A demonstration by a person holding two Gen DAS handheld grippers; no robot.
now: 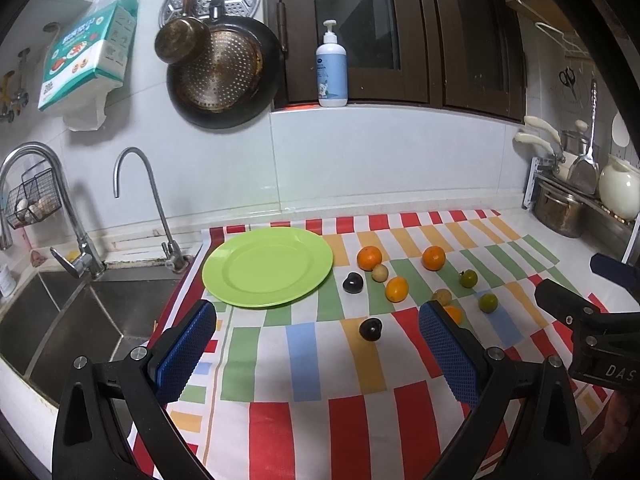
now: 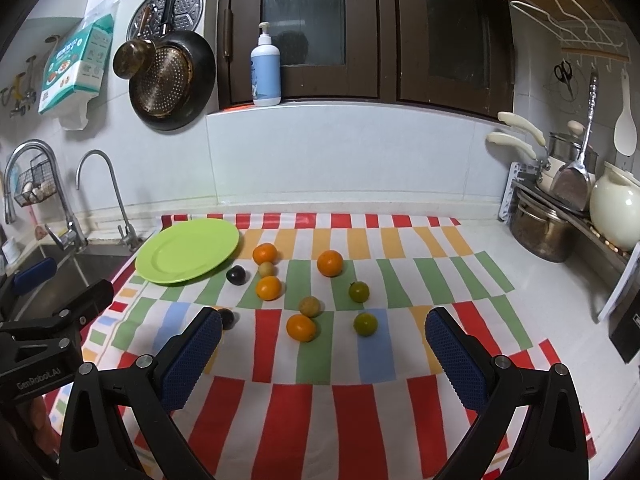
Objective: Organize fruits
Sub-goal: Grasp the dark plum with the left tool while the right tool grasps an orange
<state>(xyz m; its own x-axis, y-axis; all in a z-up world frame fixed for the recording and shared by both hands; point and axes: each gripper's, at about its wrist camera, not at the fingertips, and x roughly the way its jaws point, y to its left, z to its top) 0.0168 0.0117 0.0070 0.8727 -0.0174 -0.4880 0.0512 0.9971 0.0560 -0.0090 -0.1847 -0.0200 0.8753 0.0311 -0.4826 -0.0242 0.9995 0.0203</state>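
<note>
Both grippers hover above the striped cloth [image 2: 352, 392], nothing between the pads: left gripper [image 1: 318, 350] jaws spread wide, right gripper [image 2: 324, 354] the same, both released. Green plate [image 2: 188, 250] sits at the cloth's 10 o'clock corner, next to the sink [image 1: 80, 320], nothing on it. Fruits are loose on the cloth at 3 o'clock of the plate: two oranges [image 2: 265, 254] at the back well apart, a small tan fruit [image 2: 267, 269] touching the left one, an orange-yellow fruit [image 2: 268, 288] just below it. Dark plum [image 2: 236, 275] lies just beside the plate rim; a second dark plum [image 1: 370, 329] is nearer, between the left gripper's pads in the left wrist view. Two green fruits [image 2: 359, 291] sit at the right side, another tan fruit [image 2: 310, 306] and orange one [image 2: 301, 327] near centre.
</note>
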